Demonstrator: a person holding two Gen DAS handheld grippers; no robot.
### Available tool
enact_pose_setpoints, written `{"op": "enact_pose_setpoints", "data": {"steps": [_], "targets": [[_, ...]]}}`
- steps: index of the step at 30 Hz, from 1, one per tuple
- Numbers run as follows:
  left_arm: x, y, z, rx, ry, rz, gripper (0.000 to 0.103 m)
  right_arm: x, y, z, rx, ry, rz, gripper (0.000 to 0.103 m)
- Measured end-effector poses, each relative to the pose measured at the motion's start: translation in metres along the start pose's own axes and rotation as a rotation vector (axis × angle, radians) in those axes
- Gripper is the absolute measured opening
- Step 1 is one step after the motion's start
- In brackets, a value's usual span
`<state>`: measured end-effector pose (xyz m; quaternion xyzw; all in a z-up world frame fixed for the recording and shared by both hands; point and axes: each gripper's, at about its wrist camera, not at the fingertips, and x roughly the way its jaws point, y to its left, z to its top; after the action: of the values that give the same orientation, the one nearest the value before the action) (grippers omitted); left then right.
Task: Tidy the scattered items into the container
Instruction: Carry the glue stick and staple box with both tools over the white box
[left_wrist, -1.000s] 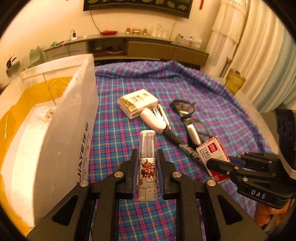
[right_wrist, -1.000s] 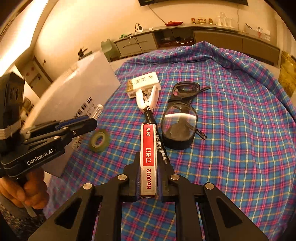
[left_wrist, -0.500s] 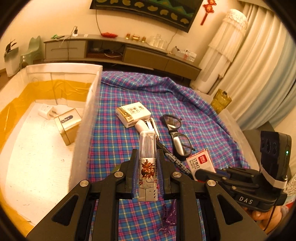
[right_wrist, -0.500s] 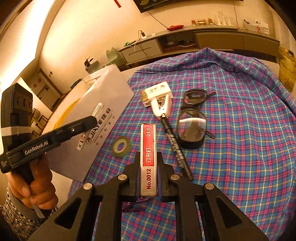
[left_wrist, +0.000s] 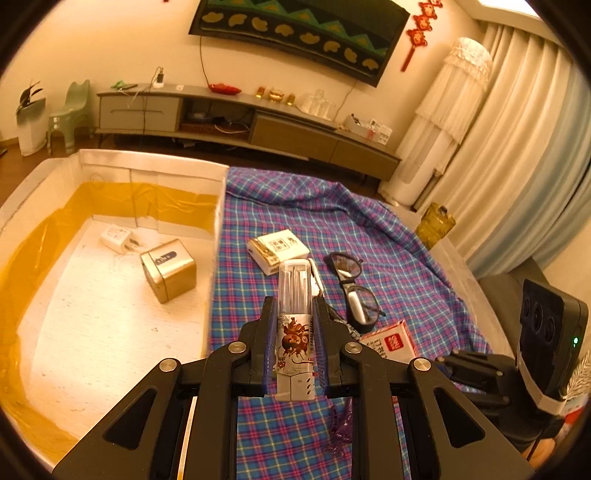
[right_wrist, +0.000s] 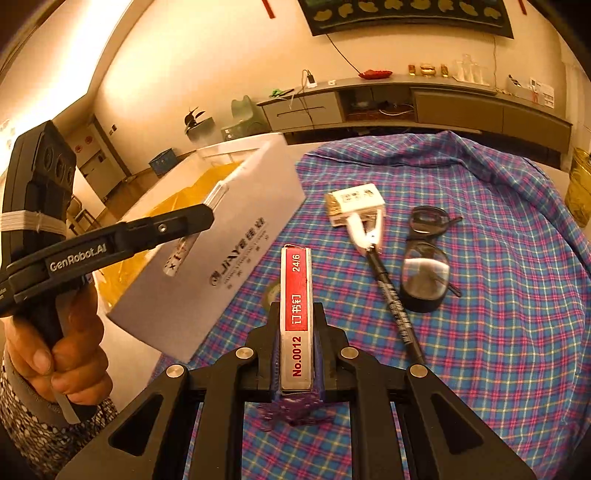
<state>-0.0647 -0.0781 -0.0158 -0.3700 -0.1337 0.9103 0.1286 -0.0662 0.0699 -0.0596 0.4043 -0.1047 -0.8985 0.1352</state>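
Surface: plaid cloth over the table, a TV console along the far wall.
Box: white foam box at 9 o'clock in the left view; a gold tin and a charger lie inside.
Scattered: carton, clip, marker, glasses, tape roll on the cloth.
Left gripper: clenched on a clear-capped tube, held just beside the box's right wall.
Right gripper: clamped on a staple box, above the cloth.
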Motion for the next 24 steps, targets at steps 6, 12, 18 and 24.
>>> {"op": "enact_pose_setpoints", "data": {"steps": [6, 12, 18, 24], "targets": [[-0.014, 0.007, 0.004, -0.015, -0.030, -0.008, 0.019, -0.002, 0.025, 0.004, -0.026, -0.014, 0.013, 0.016], [-0.027, 0.013, 0.006, -0.031, -0.057, -0.015, 0.019, -0.006, 0.046, 0.010, -0.046, -0.032, 0.016, 0.015], [-0.037, 0.018, 0.009, -0.040, -0.078, -0.021, 0.019, -0.011, 0.063, 0.016, -0.063, -0.050, 0.018, 0.015], [-0.047, 0.023, 0.012, -0.049, -0.097, -0.028, 0.019, -0.013, 0.079, 0.020, -0.081, -0.056, 0.019, 0.015]]}}
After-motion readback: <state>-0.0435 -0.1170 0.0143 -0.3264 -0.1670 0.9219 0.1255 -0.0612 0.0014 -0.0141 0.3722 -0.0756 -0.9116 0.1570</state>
